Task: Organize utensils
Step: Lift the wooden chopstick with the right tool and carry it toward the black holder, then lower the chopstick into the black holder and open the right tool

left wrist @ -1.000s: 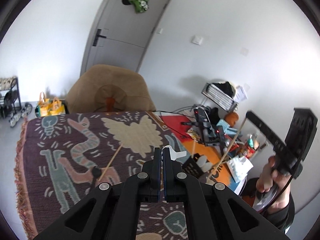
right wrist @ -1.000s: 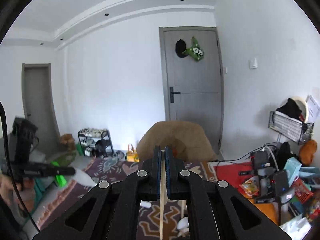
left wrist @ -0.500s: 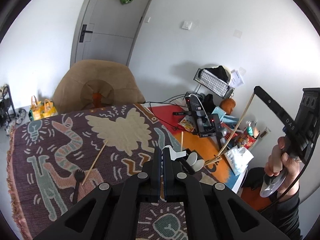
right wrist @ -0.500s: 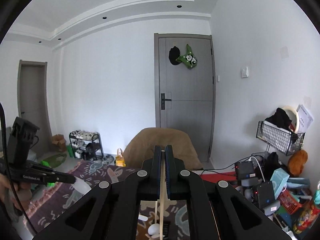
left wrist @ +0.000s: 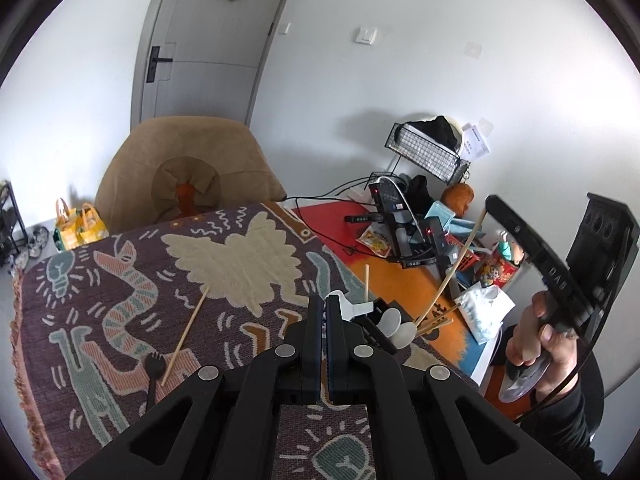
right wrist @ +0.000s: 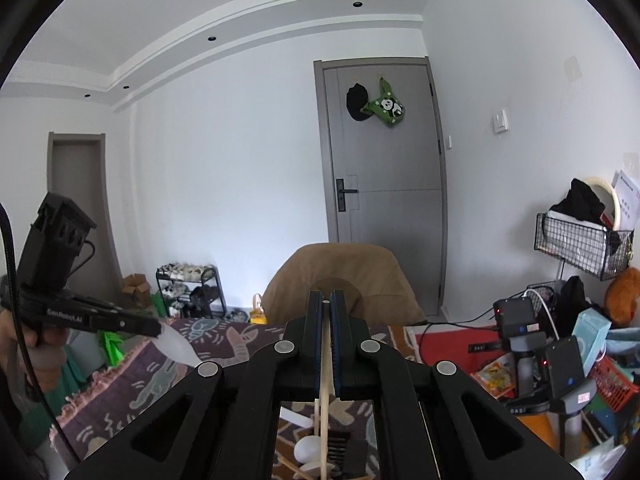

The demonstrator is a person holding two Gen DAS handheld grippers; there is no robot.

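Observation:
My left gripper [left wrist: 324, 308] is shut on a white plastic spoon [left wrist: 352, 307]; in the right wrist view the spoon's bowl [right wrist: 178, 348] sticks out of its tip [right wrist: 154, 328]. My right gripper [right wrist: 326, 300] is shut on a wooden chopstick [right wrist: 325, 376]. From the left wrist view, this chopstick [left wrist: 452, 268] slants down from the right gripper [left wrist: 488, 204] into a black utensil holder [left wrist: 394, 305]. The holder has white spoons [left wrist: 402, 334] and more chopsticks in it. One loose chopstick [left wrist: 186, 332] and a black fork [left wrist: 154, 368] lie on the patterned cloth [left wrist: 120, 280].
A tan armchair [left wrist: 184, 168] stands behind the table. Chargers with cables [left wrist: 394, 216], a red basket [right wrist: 612, 384], snack packets and a tissue pack [left wrist: 482, 312] crowd the table's right side. A wire basket [left wrist: 428, 152] hangs on the wall.
My right gripper has come down with the chopstick, and the holder now shows below its fingers. My left gripper has shifted sideways over the cloth, still with the spoon.

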